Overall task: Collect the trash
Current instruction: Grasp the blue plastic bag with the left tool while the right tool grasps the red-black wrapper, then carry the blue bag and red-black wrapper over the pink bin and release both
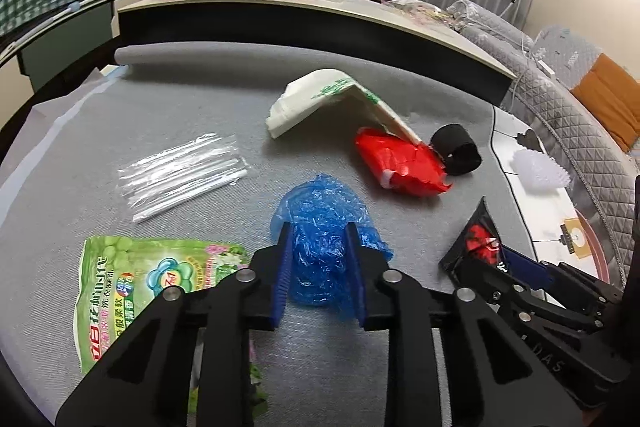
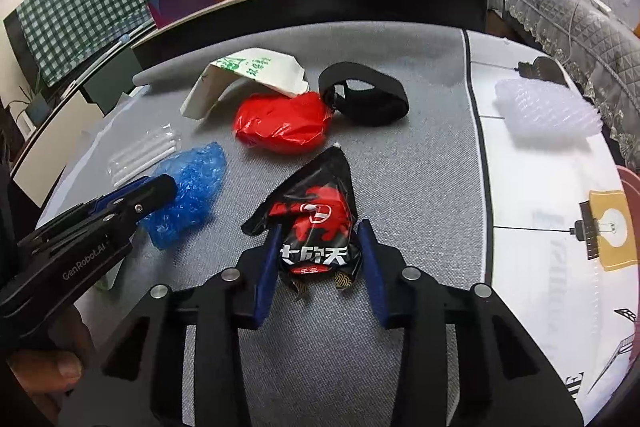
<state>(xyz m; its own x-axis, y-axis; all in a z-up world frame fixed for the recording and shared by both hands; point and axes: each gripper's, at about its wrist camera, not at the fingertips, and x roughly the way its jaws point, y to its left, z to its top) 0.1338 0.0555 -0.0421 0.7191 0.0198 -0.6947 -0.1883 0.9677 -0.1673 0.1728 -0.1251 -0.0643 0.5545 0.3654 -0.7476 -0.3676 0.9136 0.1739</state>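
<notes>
Blue crinkled plastic bag (image 1: 324,243) sits pinched in the left gripper (image 1: 320,267); the right gripper (image 2: 320,263) pinches the black-and-red snack wrapper (image 2: 316,223) — squeeze firmly, lift straight up.

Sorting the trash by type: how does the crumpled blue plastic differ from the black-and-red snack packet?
The blue plastic is plain, translucent and crumpled into a lump; the snack packet is opaque, black with red print and white lettering, tapering to a point. The blue plastic sits between the left gripper fingers, the packet between the right gripper fingers. Both lie on the grey mat, pinched at the sides.
</notes>
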